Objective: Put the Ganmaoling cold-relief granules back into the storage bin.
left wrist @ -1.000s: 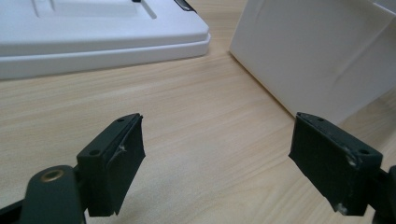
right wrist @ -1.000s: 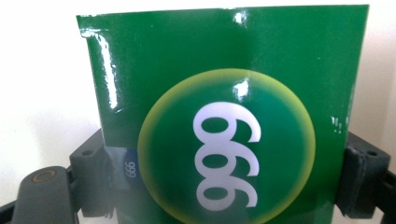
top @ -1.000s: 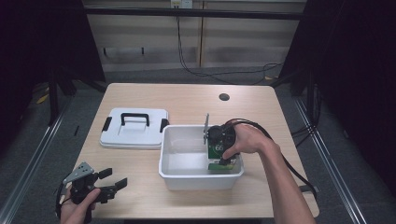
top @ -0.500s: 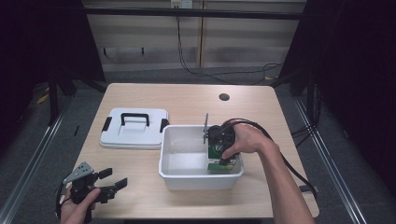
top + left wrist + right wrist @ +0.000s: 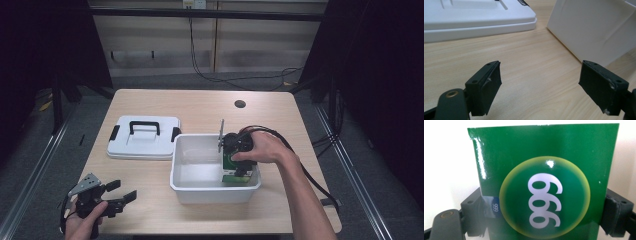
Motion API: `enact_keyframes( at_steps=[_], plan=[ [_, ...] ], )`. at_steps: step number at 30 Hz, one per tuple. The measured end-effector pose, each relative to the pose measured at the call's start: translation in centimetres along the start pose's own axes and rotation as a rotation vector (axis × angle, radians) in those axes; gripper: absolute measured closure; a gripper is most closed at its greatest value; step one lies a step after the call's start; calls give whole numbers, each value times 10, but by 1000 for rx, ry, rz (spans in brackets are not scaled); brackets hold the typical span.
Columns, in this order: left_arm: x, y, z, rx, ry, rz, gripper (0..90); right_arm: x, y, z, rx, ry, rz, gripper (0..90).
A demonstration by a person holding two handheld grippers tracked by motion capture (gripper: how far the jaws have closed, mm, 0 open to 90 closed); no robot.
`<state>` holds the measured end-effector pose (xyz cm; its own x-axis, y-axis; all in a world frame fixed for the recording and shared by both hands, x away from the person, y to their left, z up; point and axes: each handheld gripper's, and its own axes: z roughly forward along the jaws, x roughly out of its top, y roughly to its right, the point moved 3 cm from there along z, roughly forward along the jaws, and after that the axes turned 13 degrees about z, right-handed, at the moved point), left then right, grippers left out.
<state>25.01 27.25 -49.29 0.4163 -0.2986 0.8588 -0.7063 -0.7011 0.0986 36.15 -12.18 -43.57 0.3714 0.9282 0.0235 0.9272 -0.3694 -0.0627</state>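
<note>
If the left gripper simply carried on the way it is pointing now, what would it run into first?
Probably the white bin: its outer wall stands ahead and to the right of the open left gripper. The white lid lies further left. Depth is hard to judge.

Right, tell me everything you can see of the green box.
The green box is a glossy, card-like carton with a yellow-rimmed circle on its face bearing white digits, 999 or 666 depending on which way up. It is clamped on two opposite sides by the right gripper, down inside the white bin near its right end. Whether it touches the bin floor cannot be told.
</note>
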Motion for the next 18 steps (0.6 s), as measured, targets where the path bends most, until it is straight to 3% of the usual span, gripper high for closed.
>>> enact_keyframes(
  at_steps=[7,12,18],
  plan=[
    [0,0,0,-1,0,-2,172,-1,0,-3,2,4,-21,130],
    [0,0,2,-2,-1,-6,172,-2,-2,-5,-1,6,11,130],
    [1,-1,3,-10,-1,0,172,-4,-1,-7,-4,1,10,131]
  ],
)
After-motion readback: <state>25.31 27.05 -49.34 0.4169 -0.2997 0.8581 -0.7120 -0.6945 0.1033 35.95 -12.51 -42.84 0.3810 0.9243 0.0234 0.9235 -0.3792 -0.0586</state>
